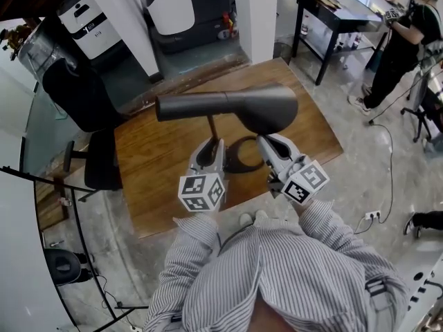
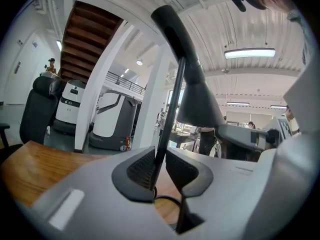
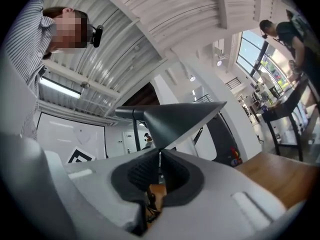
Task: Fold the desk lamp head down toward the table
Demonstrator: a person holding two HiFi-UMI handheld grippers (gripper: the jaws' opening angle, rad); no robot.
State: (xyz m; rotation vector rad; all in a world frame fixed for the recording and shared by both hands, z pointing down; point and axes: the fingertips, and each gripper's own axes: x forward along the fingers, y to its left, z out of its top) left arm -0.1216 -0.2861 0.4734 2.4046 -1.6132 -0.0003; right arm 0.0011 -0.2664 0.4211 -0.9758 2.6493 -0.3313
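Note:
A dark grey desk lamp stands on the wooden table (image 1: 156,161). Its cone-shaped head (image 1: 266,107) and arm lie about level, above a ring base (image 1: 239,159). My left gripper (image 1: 213,142) is shut on the thin upright stem (image 1: 212,126). In the left gripper view the stem (image 2: 170,119) runs between the pads of that gripper (image 2: 161,166), with the head (image 2: 199,101) above. My right gripper (image 1: 263,138) sits just under the head's lower rim. In the right gripper view its jaws (image 3: 160,164) pinch the thin edge of the head (image 3: 175,118).
A black office chair (image 1: 83,95) stands off the table's left side. White machines (image 1: 176,5) and a pillar are behind the table. At the top right are a black desk (image 1: 339,12) and a person in black (image 1: 405,43). Cables and a power strip (image 1: 374,215) lie on the floor.

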